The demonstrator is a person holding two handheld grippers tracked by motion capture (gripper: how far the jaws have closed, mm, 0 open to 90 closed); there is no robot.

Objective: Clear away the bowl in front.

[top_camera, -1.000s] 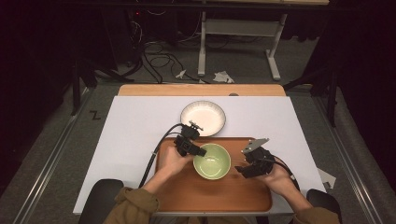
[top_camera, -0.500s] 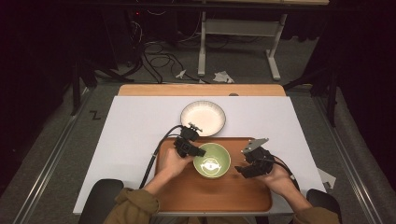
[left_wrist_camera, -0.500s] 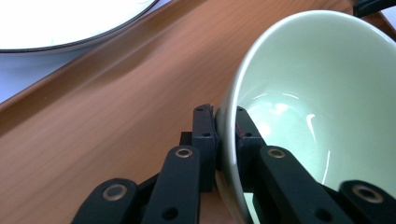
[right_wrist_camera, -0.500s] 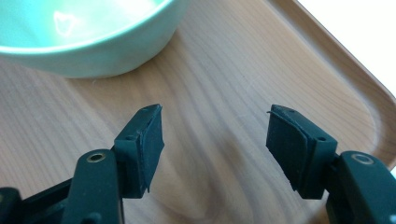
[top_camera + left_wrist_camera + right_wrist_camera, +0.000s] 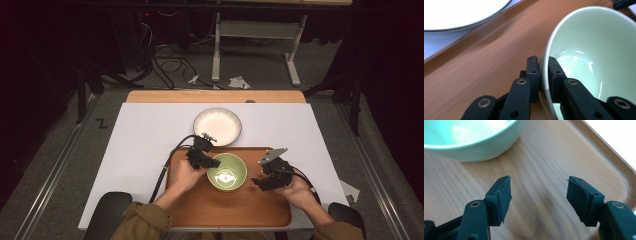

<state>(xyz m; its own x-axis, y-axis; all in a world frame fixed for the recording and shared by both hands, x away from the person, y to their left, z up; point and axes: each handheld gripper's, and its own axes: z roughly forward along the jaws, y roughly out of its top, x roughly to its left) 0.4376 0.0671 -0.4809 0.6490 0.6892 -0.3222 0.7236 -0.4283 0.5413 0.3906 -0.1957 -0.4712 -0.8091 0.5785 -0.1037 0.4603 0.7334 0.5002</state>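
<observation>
L claw [image 5: 543, 65] on rim of empty green bowl [image 5: 596, 50], wooden tray [image 5: 486, 65]

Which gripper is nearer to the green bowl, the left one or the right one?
Left. The left gripper has its jaws shut on the rim of the green bowl. The right gripper sits beside the bowl on the wooden tray, jaws open, not touching it.

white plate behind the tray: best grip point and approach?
Pinch the white plate at its thin raised rim, one jaw inside and one outside, as the left gripper does on the green bowl. Probably come at the near edge from the tray side.
</observation>
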